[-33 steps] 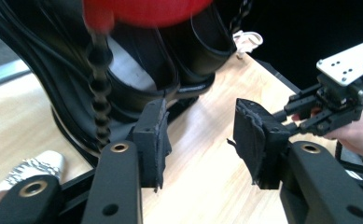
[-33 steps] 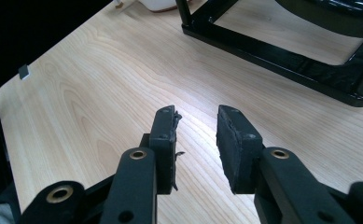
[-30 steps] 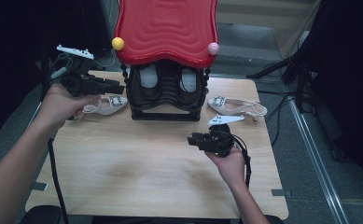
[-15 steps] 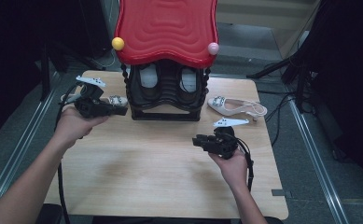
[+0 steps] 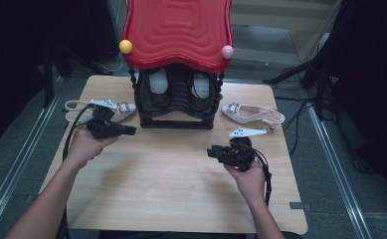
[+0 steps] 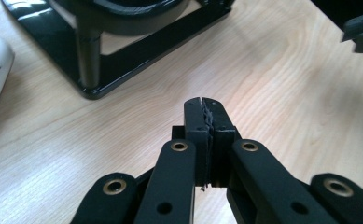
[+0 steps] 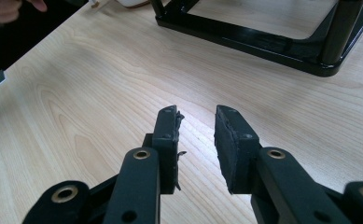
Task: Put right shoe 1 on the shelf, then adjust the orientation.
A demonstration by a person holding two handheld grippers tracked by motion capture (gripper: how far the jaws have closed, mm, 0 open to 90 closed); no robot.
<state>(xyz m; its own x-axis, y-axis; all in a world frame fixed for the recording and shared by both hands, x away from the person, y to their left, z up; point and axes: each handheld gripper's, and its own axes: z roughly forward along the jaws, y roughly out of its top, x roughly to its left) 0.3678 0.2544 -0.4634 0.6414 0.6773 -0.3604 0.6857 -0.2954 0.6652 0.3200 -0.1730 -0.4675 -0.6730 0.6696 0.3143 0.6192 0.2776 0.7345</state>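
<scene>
— Starting from the near edge: the right gripper (image 5: 212,151) hovers low over bare counter (image 5: 171,199) with its jaws apart and nothing between them, and the left gripper (image 5: 130,131) sits farther up with its jaws pressed together on nothing.

— So where's the thing they're after?

— My guess is the left white shoe (image 5: 97,109), lying flat on the counter just behind the left gripper, beside the black shoe rack (image 5: 177,119). Its mate, the right white shoe (image 5: 250,113), lies on the other side of the rack, a little beyond the right gripper.

— What could go wrong?

— The left jaws are closed, so if they push in like that they would shove the shoe toward the counter's edge rather than take it. The thin strap could also slip out of a pinch, or the shoe could hang and twist.

— And the rack?

— It stands close, under the red wavy top (image 5: 177,30), with a pair of shoes (image 5: 178,84) already inside. A swinging heel could catch its post or knock that pair
</scene>
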